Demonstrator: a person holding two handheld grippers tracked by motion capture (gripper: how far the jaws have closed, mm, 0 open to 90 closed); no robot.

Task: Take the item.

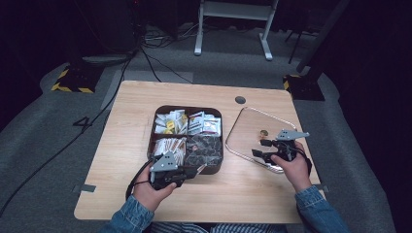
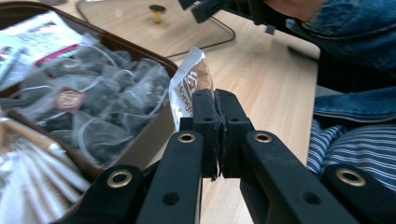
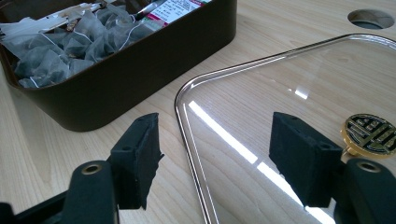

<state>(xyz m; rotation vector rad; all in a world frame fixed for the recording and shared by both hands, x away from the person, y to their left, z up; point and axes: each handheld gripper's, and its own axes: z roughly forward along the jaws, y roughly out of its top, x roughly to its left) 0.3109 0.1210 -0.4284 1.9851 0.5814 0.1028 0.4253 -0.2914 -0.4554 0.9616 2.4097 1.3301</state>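
Here, the left gripper [image 2: 215, 100] is clamped on a brown sachet [image 2: 192, 84] just beside the box [image 1: 214, 169]. The right gripper [image 3: 215, 158] hovers over the clear lid [image 3: 289, 84], jaws apart.

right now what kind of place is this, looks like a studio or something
Probably a recording studio or lab rather than a home: a lone wooden table on grey carpet, dark surroundings, cables across the floor, and hazard-striped stand bases at the edges. On it sit a box of tea bags and its clear lid.
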